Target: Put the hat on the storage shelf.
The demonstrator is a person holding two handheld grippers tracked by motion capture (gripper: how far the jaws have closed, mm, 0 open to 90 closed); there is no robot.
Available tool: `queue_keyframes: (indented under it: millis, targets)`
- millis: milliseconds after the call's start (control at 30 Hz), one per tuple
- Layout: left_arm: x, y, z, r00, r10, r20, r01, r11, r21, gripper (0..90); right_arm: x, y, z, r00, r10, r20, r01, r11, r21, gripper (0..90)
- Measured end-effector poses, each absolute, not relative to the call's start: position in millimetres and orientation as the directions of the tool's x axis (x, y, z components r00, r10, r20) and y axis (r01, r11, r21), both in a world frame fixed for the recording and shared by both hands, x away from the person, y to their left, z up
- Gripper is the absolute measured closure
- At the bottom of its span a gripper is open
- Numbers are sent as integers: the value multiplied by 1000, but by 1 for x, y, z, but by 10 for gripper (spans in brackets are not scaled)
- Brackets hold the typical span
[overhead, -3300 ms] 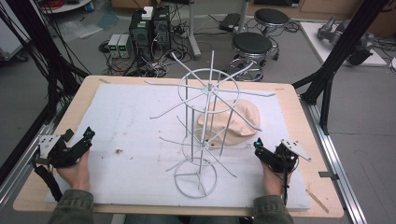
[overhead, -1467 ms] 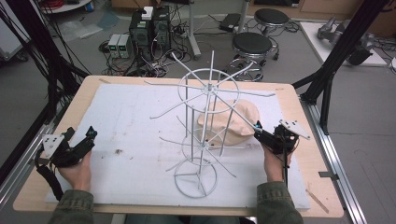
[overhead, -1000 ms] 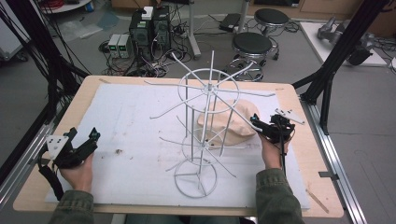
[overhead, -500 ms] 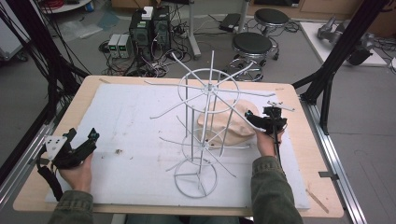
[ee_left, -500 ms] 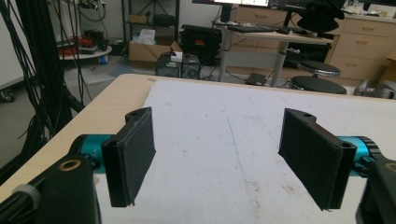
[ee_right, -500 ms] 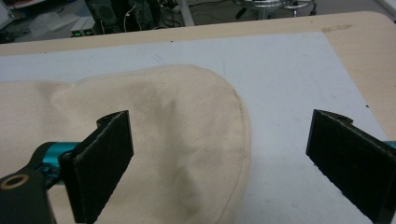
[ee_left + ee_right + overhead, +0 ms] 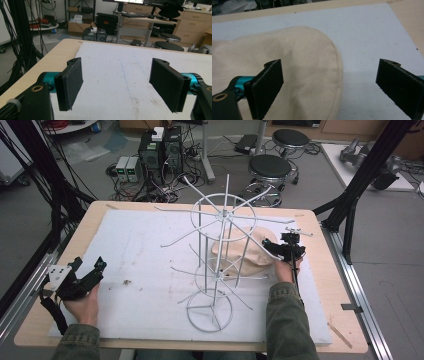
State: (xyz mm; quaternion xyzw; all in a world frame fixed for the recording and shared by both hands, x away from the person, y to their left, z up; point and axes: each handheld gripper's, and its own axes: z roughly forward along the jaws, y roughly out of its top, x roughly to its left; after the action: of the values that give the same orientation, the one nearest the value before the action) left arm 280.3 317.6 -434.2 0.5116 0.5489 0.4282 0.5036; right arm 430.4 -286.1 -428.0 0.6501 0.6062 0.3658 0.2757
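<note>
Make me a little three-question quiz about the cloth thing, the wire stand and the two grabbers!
1. True or false: the right gripper has its jaws spread wide over the edge of the cream cloth hat.
2. What stands between the two grippers in the high view?
A. a white wire rack
B. a red bucket
C. a stack of plates
3. Fill in: the left gripper is open above the white ____ and holds nothing.

Key:
1. True; one jaw is over the hat, the other over the mat beside it.
2. A.
3. mat.
</note>
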Motion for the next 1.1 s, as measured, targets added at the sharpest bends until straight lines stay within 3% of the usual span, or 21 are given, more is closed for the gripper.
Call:
queue_keyframes:
  millis: [467, 733, 800, 900, 1100]
  targets:
    - [281, 319, -435, 30, 991, -127, 132, 122, 984, 266, 448, -272, -440, -9, 992, 124, 678, -85, 730, 63]
    - [281, 319, -435, 33, 992, -124, 127, 119, 985, 266, 451, -261, -448, -14, 999, 29, 689, -11, 725, 70]
    - [280, 319, -434, 30, 992, -126, 123, 122, 985, 266, 452, -259, -450, -36, 999, 16, 681, 13, 732, 189]
    - [281, 320, -435, 29, 991, -131, 126, 126, 984, 266, 451, -254, -449, -36, 998, -48, 669, 59, 741, 239]
    - [280, 319, -434, 36, 991, -126, 126, 121, 985, 266, 449, -254, -447, 6, 998, -65, 667, 45, 744, 403]
